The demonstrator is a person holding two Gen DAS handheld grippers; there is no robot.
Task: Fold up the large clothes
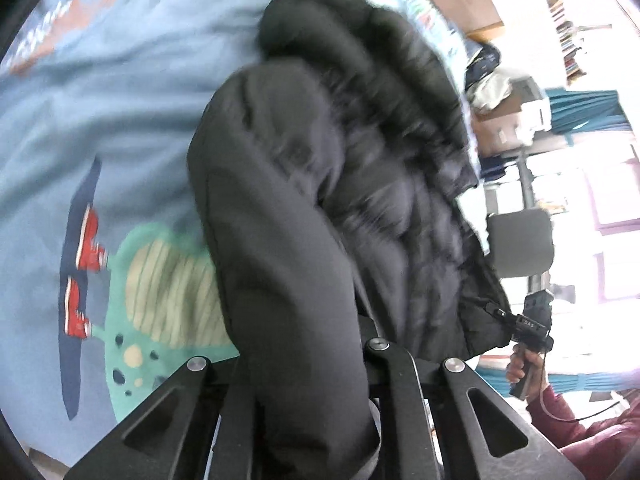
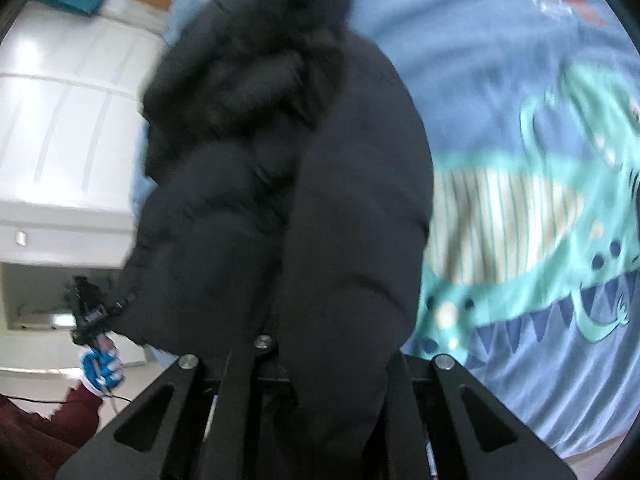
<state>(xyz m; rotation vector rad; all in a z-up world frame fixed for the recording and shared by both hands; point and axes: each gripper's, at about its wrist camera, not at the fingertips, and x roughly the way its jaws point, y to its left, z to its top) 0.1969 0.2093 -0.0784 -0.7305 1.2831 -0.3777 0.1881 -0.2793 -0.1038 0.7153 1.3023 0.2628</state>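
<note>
A big black puffer jacket (image 1: pixel 320 184) with a fur-trimmed hood hangs lifted over a bed. It fills the middle of both wrist views, also in the right wrist view (image 2: pixel 288 184). My left gripper (image 1: pixel 320 392) is shut on a fold of the jacket, which drapes over its fingers and hides the tips. My right gripper (image 2: pixel 316 384) is shut on the other lower edge, its tips hidden the same way. Each gripper shows in the other's view, gripping a jacket corner: the right gripper (image 1: pixel 528 328), the left gripper (image 2: pixel 90 316).
A light blue bedsheet (image 1: pixel 100 112) with a green dinosaur print (image 2: pixel 520 216) lies below the jacket. A grey chair (image 1: pixel 520 244), shelves and teal curtains stand at the right. A white cabinet (image 2: pixel 68 140) is at the left in the right wrist view.
</note>
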